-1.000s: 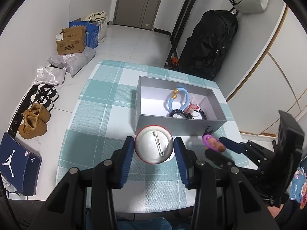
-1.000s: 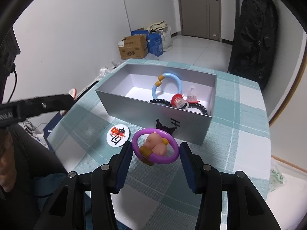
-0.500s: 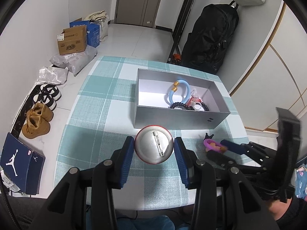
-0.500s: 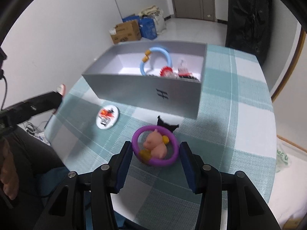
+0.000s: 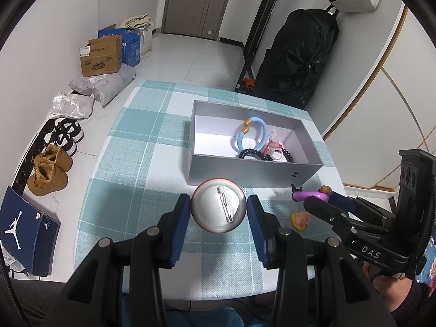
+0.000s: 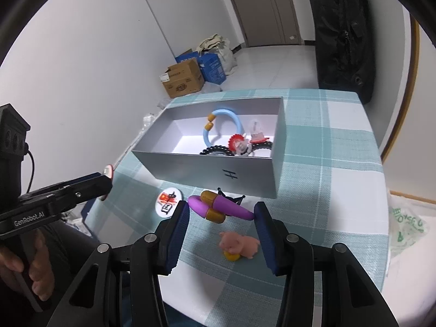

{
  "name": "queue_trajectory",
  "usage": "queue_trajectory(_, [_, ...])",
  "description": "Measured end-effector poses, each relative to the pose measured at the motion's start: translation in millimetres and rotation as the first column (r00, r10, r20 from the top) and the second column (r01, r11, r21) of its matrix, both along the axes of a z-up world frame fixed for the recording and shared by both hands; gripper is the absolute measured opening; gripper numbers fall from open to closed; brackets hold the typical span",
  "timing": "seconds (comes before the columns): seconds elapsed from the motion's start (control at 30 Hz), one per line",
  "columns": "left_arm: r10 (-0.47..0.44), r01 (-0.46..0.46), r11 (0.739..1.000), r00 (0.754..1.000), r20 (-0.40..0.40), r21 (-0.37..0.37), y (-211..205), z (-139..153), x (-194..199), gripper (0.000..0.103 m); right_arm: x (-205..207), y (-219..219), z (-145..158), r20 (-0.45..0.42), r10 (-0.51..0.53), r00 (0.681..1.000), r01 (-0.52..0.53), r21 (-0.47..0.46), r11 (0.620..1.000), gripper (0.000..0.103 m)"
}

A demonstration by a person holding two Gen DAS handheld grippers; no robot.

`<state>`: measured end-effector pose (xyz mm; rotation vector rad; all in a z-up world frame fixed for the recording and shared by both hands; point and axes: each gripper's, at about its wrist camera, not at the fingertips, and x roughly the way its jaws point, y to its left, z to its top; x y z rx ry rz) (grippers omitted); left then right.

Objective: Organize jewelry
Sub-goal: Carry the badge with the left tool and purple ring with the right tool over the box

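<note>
My left gripper is shut on a round red-rimmed pin badge, its silver back and pin facing the camera, held above the table in front of the grey box. My right gripper is shut on a purple bracelet with amber beads, seen edge on, and lifts it above a pink pig charm lying on the cloth. The box holds a blue bracelet, a black bead bracelet and red trinkets.
A white round badge and a small black clip lie on the checked tablecloth by the box's front wall. Shoes, cartons and bags lie on the floor at the left. A black backpack stands behind the table.
The right gripper has raised and tilted the purple bracelet; the pink pig that sat inside its ring now lies on the cloth below. The left gripper still holds the badge.
</note>
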<state>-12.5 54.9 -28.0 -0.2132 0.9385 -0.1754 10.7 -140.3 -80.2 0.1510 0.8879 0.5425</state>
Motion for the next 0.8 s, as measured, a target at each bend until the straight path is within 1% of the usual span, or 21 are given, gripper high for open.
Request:
queue_trajectory(0.13, [-0.003, 0.003, 1.000, 1.000, 0.019, -0.011, -0.6, 4.2, 0.3, 0.037, -2.2, 2.2, 5.9, 0.033, 0.023, 0.999, -0.024, 0.023, 0.999, 0.048])
queue_trajectory(0.3, [-0.008, 0.009, 1.000, 0.999, 0.039, -0.018, -3.0, 8.3, 2.8, 0.037, -2.4, -0.5, 17.4, 0.072, 0.026, 0.997, -0.032, 0.084, 0.996, 0.047])
queue_trajectory(0.43, [-0.014, 0.015, 1.000, 0.999, 0.052, -0.028, -5.3, 10.6, 7.4, 0.037, 2.3, -4.1, 24.1, 0.077, 0.020, 0.997, -0.030, 0.134, 0.991, 0.047])
queue_trajectory(0.6, [-0.014, 0.017, 0.998, 0.998, 0.055, -0.055, -8.3, 11.8, 17.6, 0.037, 7.8, -6.1, 34.9, 0.101, 0.021, 0.995, -0.037, 0.161, 0.986, 0.047])
queue_trajectory(0.8, [-0.016, 0.021, 0.996, 0.998, 0.061, -0.083, -12.8, 14.8, 31.3, 0.037, 19.0, -9.1, 42.5, 0.102, 0.024, 0.994, -0.043, 0.189, 0.981, 0.047])
